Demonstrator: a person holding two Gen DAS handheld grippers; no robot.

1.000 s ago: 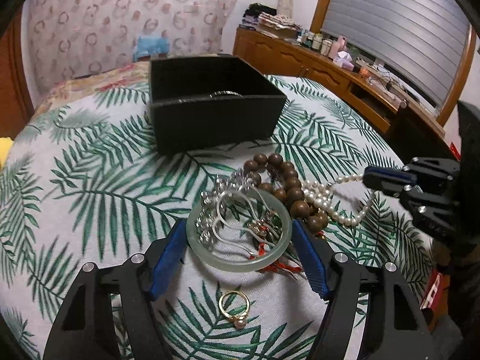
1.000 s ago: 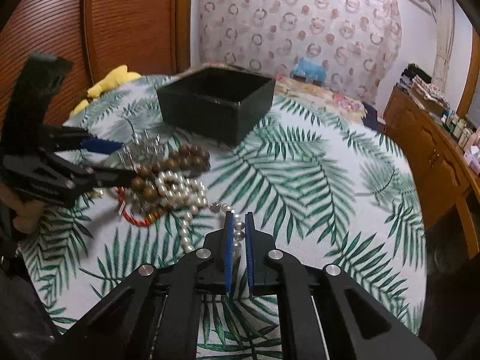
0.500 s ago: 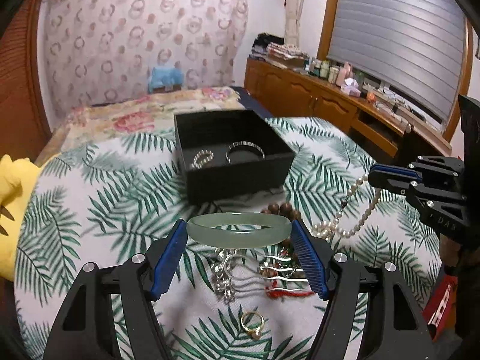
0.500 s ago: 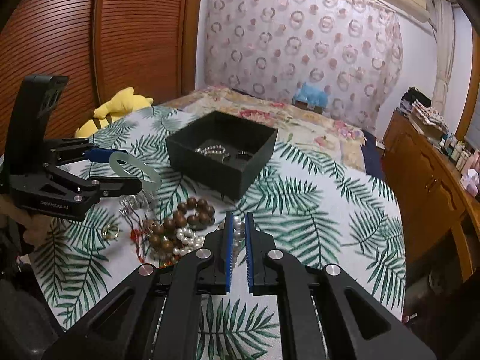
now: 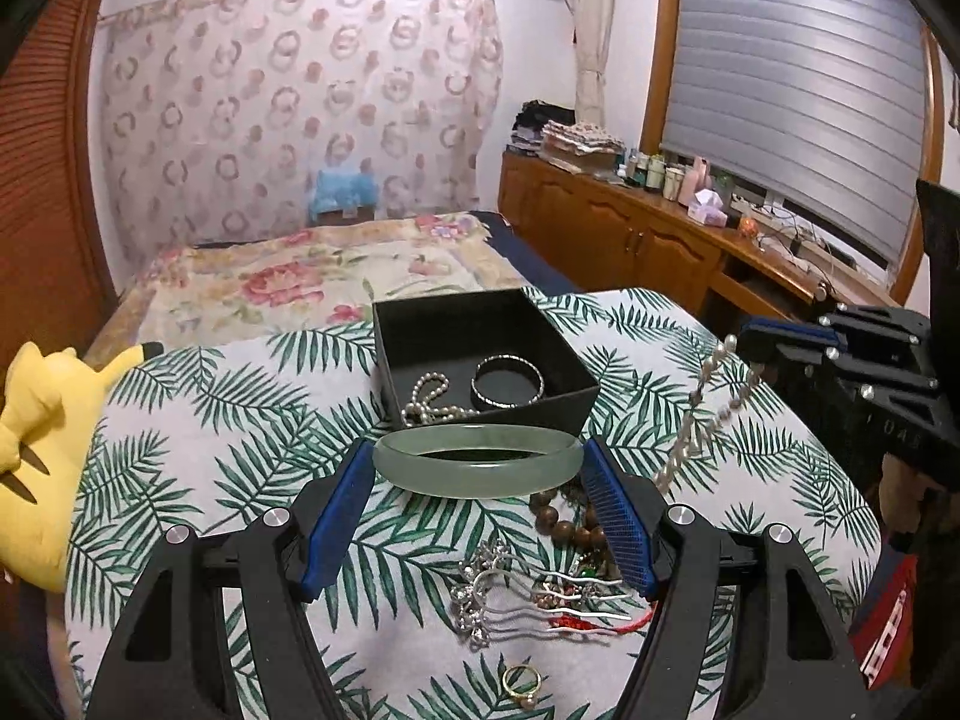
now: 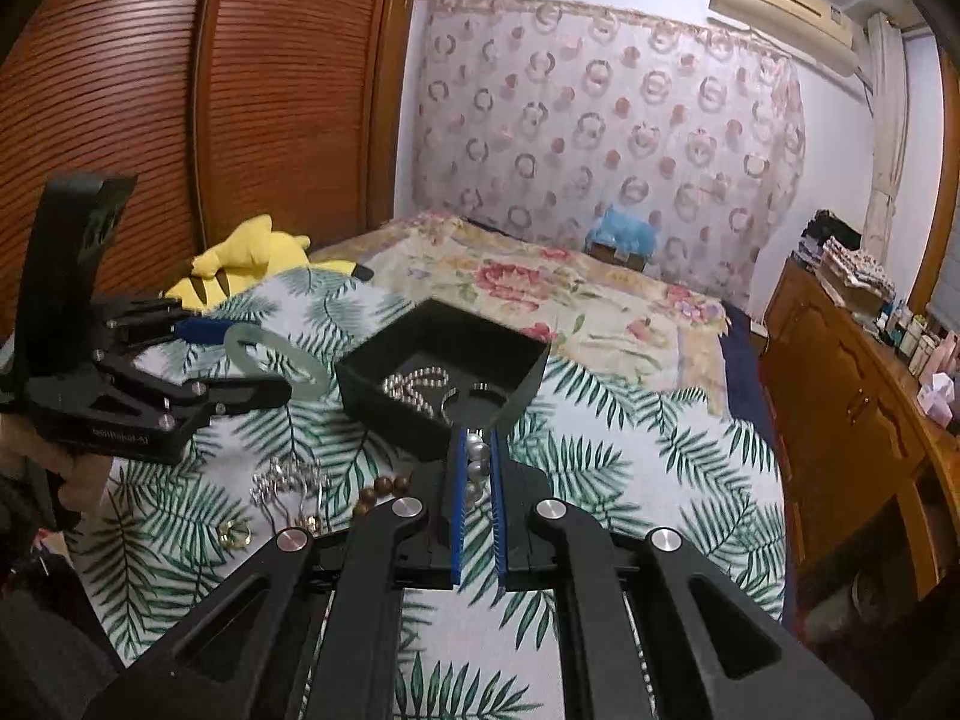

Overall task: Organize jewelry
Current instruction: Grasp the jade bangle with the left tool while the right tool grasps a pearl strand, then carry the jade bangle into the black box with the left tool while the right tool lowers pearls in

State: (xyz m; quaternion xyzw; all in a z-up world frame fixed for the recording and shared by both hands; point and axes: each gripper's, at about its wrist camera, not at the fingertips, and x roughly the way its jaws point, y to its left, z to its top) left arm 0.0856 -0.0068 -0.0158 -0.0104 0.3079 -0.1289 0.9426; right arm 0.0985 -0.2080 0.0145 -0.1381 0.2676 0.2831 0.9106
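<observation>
My left gripper (image 5: 477, 465) is shut on a pale green jade bangle (image 5: 477, 461) and holds it level in the air, just short of the black box (image 5: 564, 402). The box holds a pearl strand (image 5: 427, 401) and a silver bangle (image 5: 507, 383). My right gripper (image 6: 477, 447) is shut on a pearl necklace (image 6: 477, 463), which hangs from it in the left wrist view (image 5: 699, 414). In the right wrist view the box (image 6: 390, 408) lies just ahead, and the left gripper (image 6: 240, 360) with the bangle (image 6: 276, 357) is to its left.
On the palm-leaf cloth (image 5: 210, 420) lie wooden beads (image 5: 567, 525), silver hair clips (image 5: 510, 600), a red cord (image 5: 594, 621) and a gold ring (image 5: 521, 683). A yellow plush toy (image 5: 36, 432) sits at the left edge. A wooden dresser (image 5: 660, 240) stands at the right.
Both grippers have risen from the table. The left lifted the jade bangle off the pile toward the box. The right lifted the pearl necklace clear of the pile.
</observation>
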